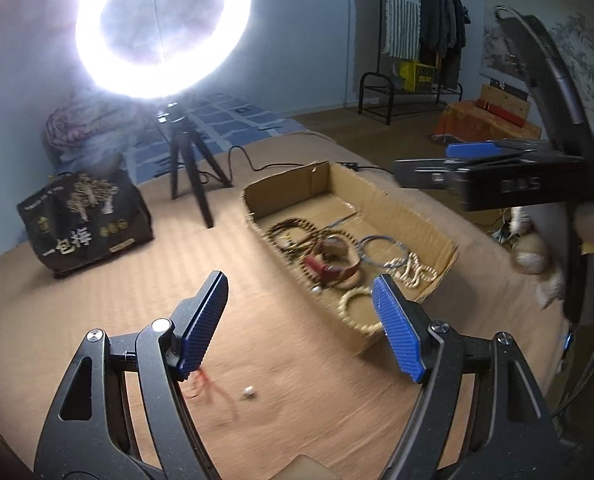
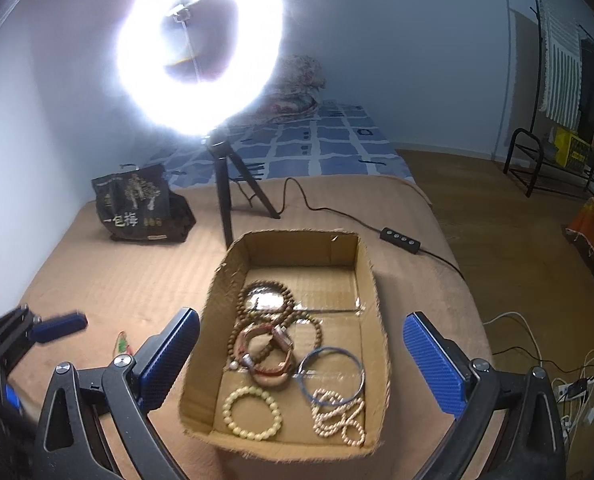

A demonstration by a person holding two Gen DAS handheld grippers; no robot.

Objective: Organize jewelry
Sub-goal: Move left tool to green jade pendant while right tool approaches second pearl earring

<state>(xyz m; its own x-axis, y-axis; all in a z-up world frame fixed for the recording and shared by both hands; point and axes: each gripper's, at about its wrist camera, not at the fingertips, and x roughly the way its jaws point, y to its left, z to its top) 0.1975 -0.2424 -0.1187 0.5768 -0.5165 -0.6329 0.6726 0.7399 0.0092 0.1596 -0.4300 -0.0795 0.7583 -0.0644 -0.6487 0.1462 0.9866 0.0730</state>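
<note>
A shallow cardboard box [image 2: 297,250] lies on the tan bedcover. It holds dark wooden bead strands [image 2: 265,304], red-brown bracelets [image 2: 269,356], a thin blue bangle [image 2: 331,376], a cream bead bracelet [image 2: 251,412] and a pale bead string [image 2: 341,416]. My right gripper [image 2: 301,360] hangs above the box's near end, open wide and empty. My left gripper [image 1: 301,320] is open and empty over the cover, left of the box [image 1: 397,216]. Under it lie a red cord piece [image 1: 209,388] and a small white bead [image 1: 249,392]. The right gripper [image 1: 423,160] shows beyond the box.
A lit ring light on a black tripod [image 2: 225,200] stands behind the box. Its cable and controller [image 2: 400,237] run to the right. A black printed bag [image 2: 141,206] sits at the back left. The bed edge drops to the wooden floor [image 2: 497,240] on the right, with loose cables [image 2: 573,388].
</note>
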